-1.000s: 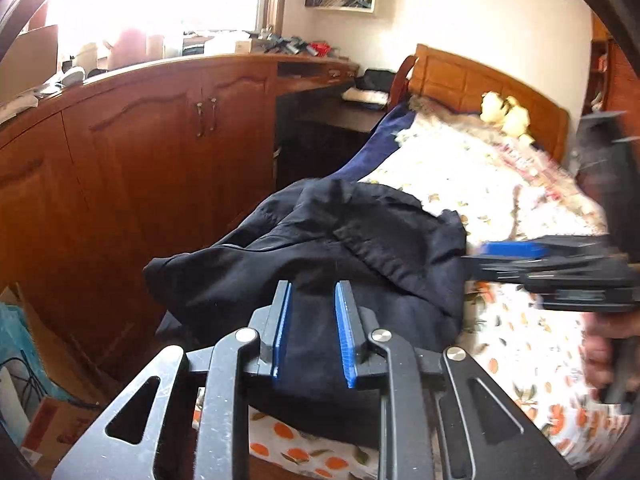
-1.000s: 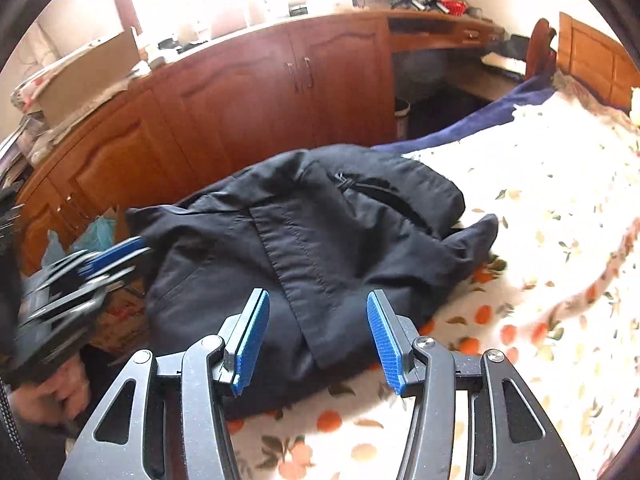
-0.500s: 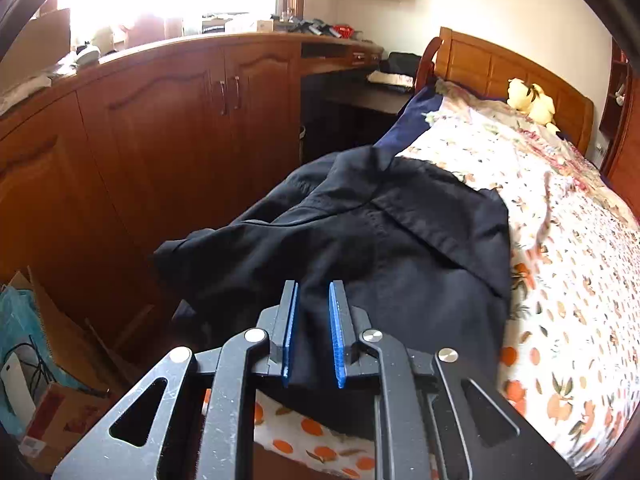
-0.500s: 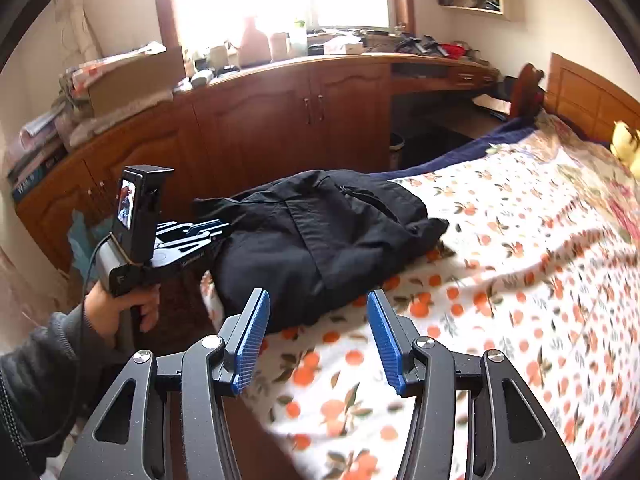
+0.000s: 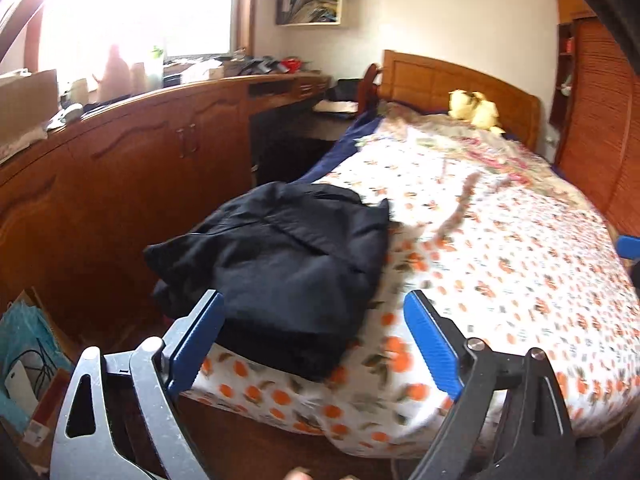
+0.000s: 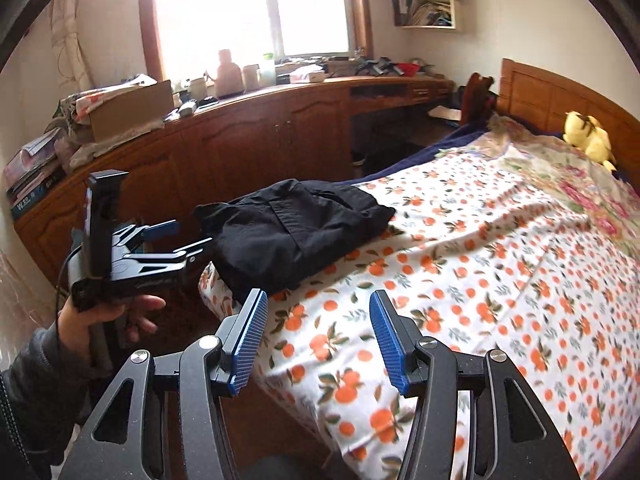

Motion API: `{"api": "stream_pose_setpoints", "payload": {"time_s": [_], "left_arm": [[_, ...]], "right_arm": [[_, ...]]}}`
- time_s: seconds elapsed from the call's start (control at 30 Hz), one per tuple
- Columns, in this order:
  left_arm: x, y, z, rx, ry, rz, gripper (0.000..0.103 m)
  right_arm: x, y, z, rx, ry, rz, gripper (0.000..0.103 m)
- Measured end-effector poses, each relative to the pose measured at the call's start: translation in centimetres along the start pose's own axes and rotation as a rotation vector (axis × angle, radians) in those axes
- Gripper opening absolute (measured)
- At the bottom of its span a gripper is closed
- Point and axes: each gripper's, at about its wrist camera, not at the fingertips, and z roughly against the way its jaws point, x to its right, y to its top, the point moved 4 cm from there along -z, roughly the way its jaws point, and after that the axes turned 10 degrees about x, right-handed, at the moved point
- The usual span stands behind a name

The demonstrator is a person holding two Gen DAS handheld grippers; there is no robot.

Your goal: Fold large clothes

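I've got the left tool (image 5: 314, 344) opening wide with nothing in it and the right tool (image 6: 318, 342) half spread, also empty, both clear of the black jacket (image 5: 280, 264), which sits bundled at the bed's (image 5: 520, 264) near corner, fold apparently finished.

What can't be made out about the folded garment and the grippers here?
- Dark garment: type unclear; its folds hide collar and sleeves in both views.
- Its left end, left wrist view: overhangs the bed; underside hidden.
- Right gripper, left wrist view: cut by the frame edge.
- Left gripper, right wrist view: opening, empty.
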Motion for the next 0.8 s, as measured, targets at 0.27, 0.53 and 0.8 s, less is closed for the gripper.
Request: {"api": "stream_pose_setpoints", "payload": {"time_s": [0.27, 0.53, 0.8], "left_arm": [[9.5, 0.0, 3.8, 0.01, -0.105, -0.068, 0.092], [19.8, -0.4, 8.1, 0.044, -0.237, -0.107, 0.092], [28.6, -0.4, 12.6, 0.103, -0.369, -0.142, 0.092]], "right_arm": [[2.1, -2.4, 5.3, 0.033, -0.078, -0.039, 0.065], [4.9, -5.3, 11.9, 0.097, -0.226, -0.109, 0.08], [6.6, -8.1, 20.9, 0.202, -0.425, -0.171, 0.083]]}}
